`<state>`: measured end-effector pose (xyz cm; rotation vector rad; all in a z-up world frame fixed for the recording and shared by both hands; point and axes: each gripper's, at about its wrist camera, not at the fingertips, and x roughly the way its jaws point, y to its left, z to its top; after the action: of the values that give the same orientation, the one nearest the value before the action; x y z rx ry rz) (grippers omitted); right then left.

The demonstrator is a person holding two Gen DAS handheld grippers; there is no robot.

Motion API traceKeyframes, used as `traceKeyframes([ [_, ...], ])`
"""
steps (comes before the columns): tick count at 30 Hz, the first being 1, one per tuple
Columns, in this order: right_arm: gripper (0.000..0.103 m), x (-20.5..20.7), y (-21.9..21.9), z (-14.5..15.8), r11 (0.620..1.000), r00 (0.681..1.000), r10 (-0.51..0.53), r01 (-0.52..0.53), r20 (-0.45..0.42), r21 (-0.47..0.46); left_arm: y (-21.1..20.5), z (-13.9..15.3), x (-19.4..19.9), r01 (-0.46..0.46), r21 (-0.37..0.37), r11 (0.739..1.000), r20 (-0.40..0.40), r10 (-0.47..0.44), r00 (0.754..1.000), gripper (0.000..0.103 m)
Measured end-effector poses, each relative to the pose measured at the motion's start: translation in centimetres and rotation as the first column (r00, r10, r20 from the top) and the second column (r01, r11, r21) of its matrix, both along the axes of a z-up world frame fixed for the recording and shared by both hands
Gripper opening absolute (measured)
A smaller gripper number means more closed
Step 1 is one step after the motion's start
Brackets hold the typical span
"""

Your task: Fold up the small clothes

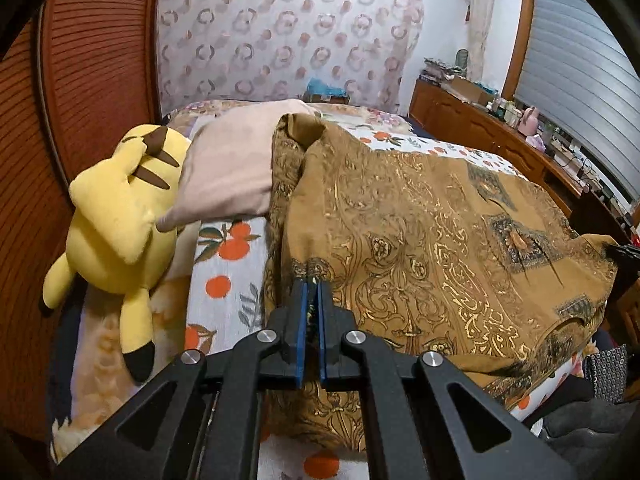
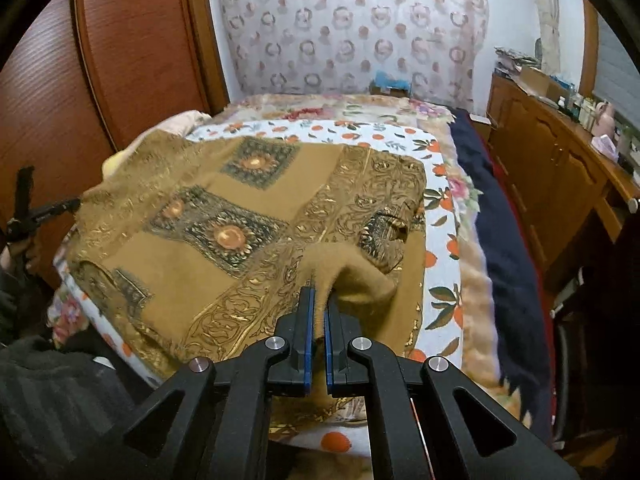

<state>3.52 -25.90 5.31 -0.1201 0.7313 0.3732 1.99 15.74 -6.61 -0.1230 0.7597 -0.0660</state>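
The left gripper (image 1: 313, 280) pinches the brown patterned garment (image 1: 420, 216). The right gripper (image 2: 319, 294) clamps another edge of it, over the bed (image 2: 444, 184).

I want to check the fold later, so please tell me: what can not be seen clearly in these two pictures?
- Left wrist view: the garment edge inside the left tongs is hidden by the pads.
- Left wrist view: the right tongs are cut off by the picture edge.
- Right wrist view: the garment's near hem is hidden behind the right tongs' frame.
- Right wrist view: items on the wooden cabinet are too small to name.
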Motion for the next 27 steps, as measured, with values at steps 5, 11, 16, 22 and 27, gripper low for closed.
traceKeyframes([
  [5,0.020,-0.7,0.9,0.9,1.000,0.999,-0.007,0.008,0.041,-0.025,0.3,0.2,-0.6,-0.005,-0.005,1.000,0.010,0.005,1.000,0.039],
  [11,0.044,-1.3,1.5,1.7,0.999,0.996,-0.020,0.024,0.090,-0.039,0.1,0.5,-0.7,-0.006,0.017,1.000,0.018,0.006,1.000,0.079],
  [16,0.063,-2.1,1.6,2.1,0.999,0.991,-0.021,0.026,0.131,-0.039,0.3,0.2,-0.5,-0.014,0.004,1.000,0.013,0.014,1.000,0.079],
  [22,0.066,-0.8,3.9,0.2,0.999,0.990,-0.007,0.012,0.140,-0.035,0.1,-0.4,0.0,-0.030,0.013,0.999,0.002,0.030,1.000,0.079],
  [27,0.066,1.1,7.0,-2.2,0.999,0.994,0.042,-0.042,0.105,-0.002,-0.2,-0.7,0.0,-0.038,0.018,0.999,-0.001,0.038,0.999,0.079],
])
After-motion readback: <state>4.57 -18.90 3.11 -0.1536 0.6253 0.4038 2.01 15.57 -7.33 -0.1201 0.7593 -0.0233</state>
